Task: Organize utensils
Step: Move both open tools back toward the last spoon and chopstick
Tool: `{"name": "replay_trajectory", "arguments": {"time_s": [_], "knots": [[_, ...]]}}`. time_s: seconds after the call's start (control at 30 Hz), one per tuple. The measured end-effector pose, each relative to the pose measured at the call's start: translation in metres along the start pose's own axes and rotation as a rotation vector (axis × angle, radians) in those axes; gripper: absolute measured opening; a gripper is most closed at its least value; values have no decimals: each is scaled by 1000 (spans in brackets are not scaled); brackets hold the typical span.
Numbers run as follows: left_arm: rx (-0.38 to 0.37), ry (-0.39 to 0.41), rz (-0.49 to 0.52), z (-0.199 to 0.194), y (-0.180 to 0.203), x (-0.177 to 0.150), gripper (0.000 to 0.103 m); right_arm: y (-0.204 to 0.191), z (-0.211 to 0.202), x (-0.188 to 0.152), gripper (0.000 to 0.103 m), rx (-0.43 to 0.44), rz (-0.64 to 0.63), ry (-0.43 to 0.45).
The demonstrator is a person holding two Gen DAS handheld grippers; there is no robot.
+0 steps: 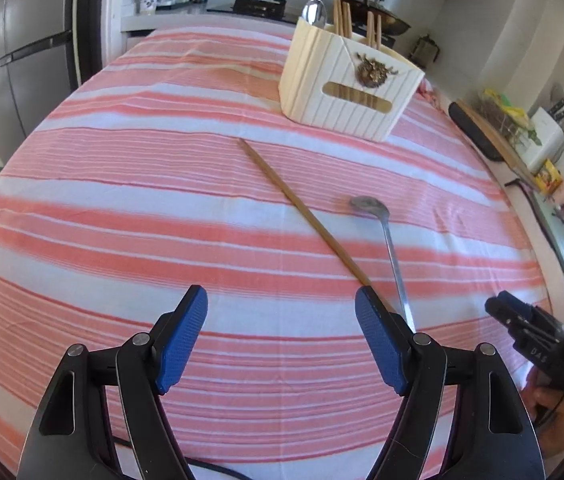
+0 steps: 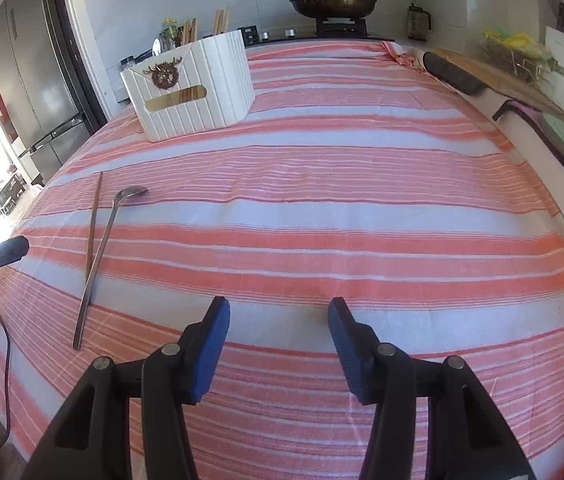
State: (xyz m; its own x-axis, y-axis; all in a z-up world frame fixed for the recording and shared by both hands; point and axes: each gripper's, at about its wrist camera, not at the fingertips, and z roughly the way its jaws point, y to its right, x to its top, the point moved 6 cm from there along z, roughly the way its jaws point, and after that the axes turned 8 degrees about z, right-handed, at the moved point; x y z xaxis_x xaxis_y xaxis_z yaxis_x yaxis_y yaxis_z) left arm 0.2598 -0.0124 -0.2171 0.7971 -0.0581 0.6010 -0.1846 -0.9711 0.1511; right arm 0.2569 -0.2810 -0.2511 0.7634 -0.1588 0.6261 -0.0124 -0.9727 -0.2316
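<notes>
White holder [image 1: 345, 92] — no legible label | left hand-held gripper [image 1: 282, 300] agape, empty | right hand-held gripper [image 2: 278, 312] half-spread, empty

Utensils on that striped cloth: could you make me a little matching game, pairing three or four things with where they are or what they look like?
Things:
1. chopstick
2. metal spoon
3. white utensil holder
4. left tool

States:
A. upright at the far end, utensils standing in it
B. open, nothing between its blue pads
C. wooden, lying flat on the cloth
D. shiny, lying flat beside the wooden one

Pairs: 1-C, 2-D, 3-A, 4-B
</notes>
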Motion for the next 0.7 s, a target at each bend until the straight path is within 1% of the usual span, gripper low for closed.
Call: {"name": "replay_trajectory", "arguments": {"time_s": [0.13,0.33,0.47,0.5,0.7], "knots": [[6,6,8,1,5,-10,84,-2,-5,-6,52,-4,-14,5],[58,35,-10,18,-4,-3,84,-3,-2,-7,52,-19,-21,9],[101,41,-52,34,-16,0,84,-5,0,-7,53,-34,-33,10],[110,54,-50,33,-16,1,84,-5,0,-7,53,-37,-36,11],[151,27,10,36,-9,-2,88,-7,0,-8,53,-53,-48,12]]}}
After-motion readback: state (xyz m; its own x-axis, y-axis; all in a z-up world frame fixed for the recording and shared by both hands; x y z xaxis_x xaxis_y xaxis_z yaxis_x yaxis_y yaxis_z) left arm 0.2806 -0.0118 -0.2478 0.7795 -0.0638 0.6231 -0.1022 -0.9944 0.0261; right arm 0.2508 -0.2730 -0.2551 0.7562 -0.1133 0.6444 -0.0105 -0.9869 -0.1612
